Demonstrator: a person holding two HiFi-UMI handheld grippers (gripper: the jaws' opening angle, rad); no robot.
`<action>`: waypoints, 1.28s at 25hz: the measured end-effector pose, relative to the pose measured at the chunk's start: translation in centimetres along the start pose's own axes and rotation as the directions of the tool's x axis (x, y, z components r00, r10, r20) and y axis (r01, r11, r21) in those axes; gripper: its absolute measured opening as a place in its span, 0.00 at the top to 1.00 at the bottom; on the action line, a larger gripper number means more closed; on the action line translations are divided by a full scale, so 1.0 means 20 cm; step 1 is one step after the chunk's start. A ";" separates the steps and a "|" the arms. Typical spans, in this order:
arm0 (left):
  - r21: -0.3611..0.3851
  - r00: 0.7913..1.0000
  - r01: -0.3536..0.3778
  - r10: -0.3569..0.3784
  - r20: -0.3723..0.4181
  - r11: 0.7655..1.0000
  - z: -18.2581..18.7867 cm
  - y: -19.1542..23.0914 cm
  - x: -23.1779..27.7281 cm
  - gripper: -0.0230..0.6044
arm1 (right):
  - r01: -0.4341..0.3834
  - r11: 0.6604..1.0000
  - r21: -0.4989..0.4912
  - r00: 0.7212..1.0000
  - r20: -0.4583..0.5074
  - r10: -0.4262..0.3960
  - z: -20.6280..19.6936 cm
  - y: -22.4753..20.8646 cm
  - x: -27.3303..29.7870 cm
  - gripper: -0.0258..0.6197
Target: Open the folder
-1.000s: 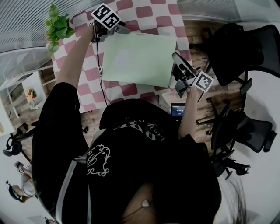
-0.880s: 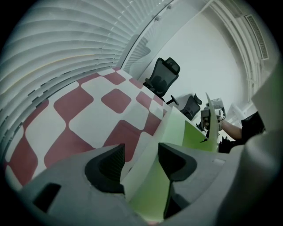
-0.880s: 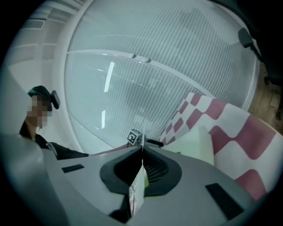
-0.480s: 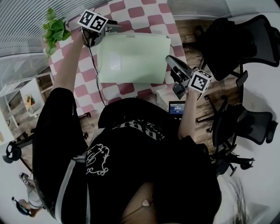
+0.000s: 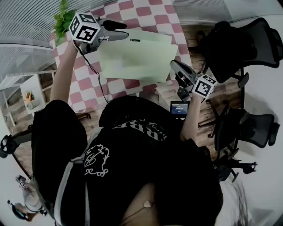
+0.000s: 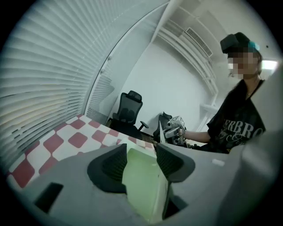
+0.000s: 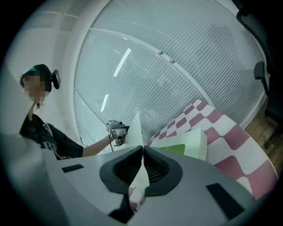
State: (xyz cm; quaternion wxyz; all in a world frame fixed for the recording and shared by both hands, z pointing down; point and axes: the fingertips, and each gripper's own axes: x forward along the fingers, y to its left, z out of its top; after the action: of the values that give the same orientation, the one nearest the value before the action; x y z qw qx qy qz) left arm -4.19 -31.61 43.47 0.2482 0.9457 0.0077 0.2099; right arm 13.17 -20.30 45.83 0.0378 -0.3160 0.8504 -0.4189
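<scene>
A pale green folder (image 5: 137, 55) lies on the red-and-white checked table (image 5: 150, 11). My left gripper (image 5: 120, 31) is at its far left corner, raised above the table. The folder's cover (image 6: 143, 185) fills the gap between its widely spaced pads and has come up with it. From the right gripper view that cover (image 7: 135, 130) stands up beside the left gripper (image 7: 116, 128). My right gripper (image 5: 173, 65) is at the folder's near right edge. Its jaws (image 7: 143, 165) are shut on a thin pale sheet of the folder, and the lower leaf (image 7: 185, 143) stays flat.
A green plant (image 5: 64, 20) stands at the table's far left corner. Black office chairs (image 5: 247, 44) (image 5: 247, 128) are to the right. A small lit screen (image 5: 179, 108) sits by the table's near edge. A white shelf (image 5: 31, 88) is at the left, and blinds run behind.
My left gripper has risen and rolled, and the folder's cover has lifted off the lower leaf with it. My right gripper has shifted a little while staying on the near right edge.
</scene>
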 end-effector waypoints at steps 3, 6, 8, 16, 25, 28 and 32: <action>0.026 1.000 0.020 -0.020 0.005 0.999 0.00 -0.15 -0.03 0.61 | 0.012 1.000 -0.008 1.000 0.018 -0.012 -0.05 0.05 -0.05 0.93; 0.061 0.999 0.024 -0.025 0.021 0.998 -0.01 -0.30 -0.05 0.61 | 0.030 0.999 -0.030 0.998 0.048 -0.029 -0.09 0.10 -0.10 0.93; 0.089 0.999 0.010 -0.015 0.050 0.996 -0.01 -0.40 -0.06 0.61 | 0.041 0.997 -0.059 0.996 0.083 -0.036 -0.12 0.15 -0.14 0.93; 0.252 0.995 -0.085 0.071 0.064 0.964 -0.07 -0.75 -0.07 0.62 | 0.036 0.991 -0.129 0.970 0.245 -0.003 -0.05 0.36 -0.32 0.92; 0.226 0.966 -0.259 0.251 0.066 0.939 -0.38 -1.17 -0.09 0.62 | -0.055 0.963 -0.262 0.998 0.022 0.063 -0.33 0.61 -0.49 0.93; 0.203 0.945 -0.299 0.319 -0.074 0.932 -0.63 -1.29 -0.02 0.62 | -0.101 0.956 -0.275 0.995 -0.042 0.093 -0.48 0.71 -0.56 0.92; 0.140 0.905 -0.354 0.376 -0.199 0.925 -1.00 -1.39 0.20 0.62 | -0.114 0.953 -0.282 0.992 -0.077 0.096 -0.62 0.75 -0.68 0.93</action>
State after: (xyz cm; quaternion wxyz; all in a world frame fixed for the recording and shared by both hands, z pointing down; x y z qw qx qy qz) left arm -6.12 2.50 47.59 0.1541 0.9122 -0.1312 0.3564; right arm 12.29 2.81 40.05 -0.0126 -0.2592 0.9184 -0.2987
